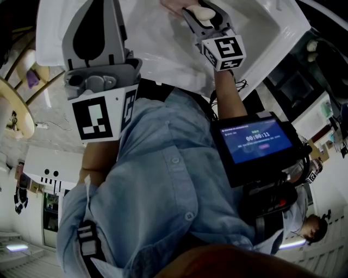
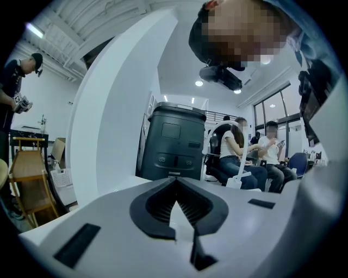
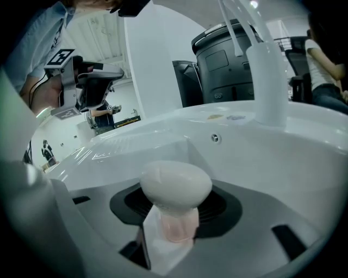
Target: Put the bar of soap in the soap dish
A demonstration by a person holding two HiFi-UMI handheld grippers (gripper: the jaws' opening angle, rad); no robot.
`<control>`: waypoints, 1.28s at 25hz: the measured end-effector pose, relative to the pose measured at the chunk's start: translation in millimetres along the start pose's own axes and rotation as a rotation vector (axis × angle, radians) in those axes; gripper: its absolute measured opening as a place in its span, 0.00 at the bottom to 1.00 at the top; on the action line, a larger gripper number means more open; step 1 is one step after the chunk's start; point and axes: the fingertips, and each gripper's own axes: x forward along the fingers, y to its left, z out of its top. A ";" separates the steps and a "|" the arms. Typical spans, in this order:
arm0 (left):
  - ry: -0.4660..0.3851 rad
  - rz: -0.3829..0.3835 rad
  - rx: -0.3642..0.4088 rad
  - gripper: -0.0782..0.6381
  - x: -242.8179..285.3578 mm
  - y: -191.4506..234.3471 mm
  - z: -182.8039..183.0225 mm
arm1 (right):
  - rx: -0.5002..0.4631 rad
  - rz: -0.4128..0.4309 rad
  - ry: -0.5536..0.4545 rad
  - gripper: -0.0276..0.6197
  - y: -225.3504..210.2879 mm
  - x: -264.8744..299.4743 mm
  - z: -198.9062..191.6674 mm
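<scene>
White soap [image 3: 175, 182], oval and glossy, sits pinched in the right gripper [image 3: 173, 220]. Jaws closed on its lower part; the rounded top stands proud of the tips. A pinkish patch shows just under the bar between the jaws. It may be more soap or a pad; the views do not settle it.

Soap is held over the basin [image 3: 272, 163], inside the rim, with the tap [image 3: 266, 81] at the far rim. The head view shows the same grip at its top edge: soap [image 1: 202, 12], right gripper [image 1: 211, 21].

Left gripper [image 2: 176, 220]: jaws together, nothing between them. It is raised to the left, clear of the basin.

Risks:
- Bar looks slick and curved, and only its lower part is held. It could squirt out of the jaws if squeezed harder or tilted.
- A drop from here would likely land in the bowl and slide.
- Opening the jaws off-target would leave the soap outside the dish.

Hard to make out:
- No dish can be named with confidence. An angular ledge [image 3: 163, 144] at the basin's near-left inner wall may be it.
- Head view cuts off most of the basin.
- Basin floor is hidden behind the jaws.
</scene>
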 end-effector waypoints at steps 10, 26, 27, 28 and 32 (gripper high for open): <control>-0.002 0.016 -0.004 0.12 -3.8 1.4 1.8 | -0.033 -0.005 0.051 0.37 -1.0 2.7 -11.1; -0.009 0.033 -0.011 0.12 -7.8 2.2 3.9 | -0.055 -0.002 0.136 0.37 -2.1 9.1 -31.6; -0.010 0.035 -0.012 0.12 -8.1 2.3 4.0 | -0.055 0.000 0.138 0.37 -1.9 9.3 -32.4; -0.010 0.036 -0.012 0.12 -8.5 2.4 4.0 | -0.055 0.000 0.140 0.37 -1.8 9.4 -33.0; -0.013 0.040 -0.014 0.12 -9.6 2.5 4.2 | -0.054 -0.003 0.153 0.37 -3.1 10.2 -36.4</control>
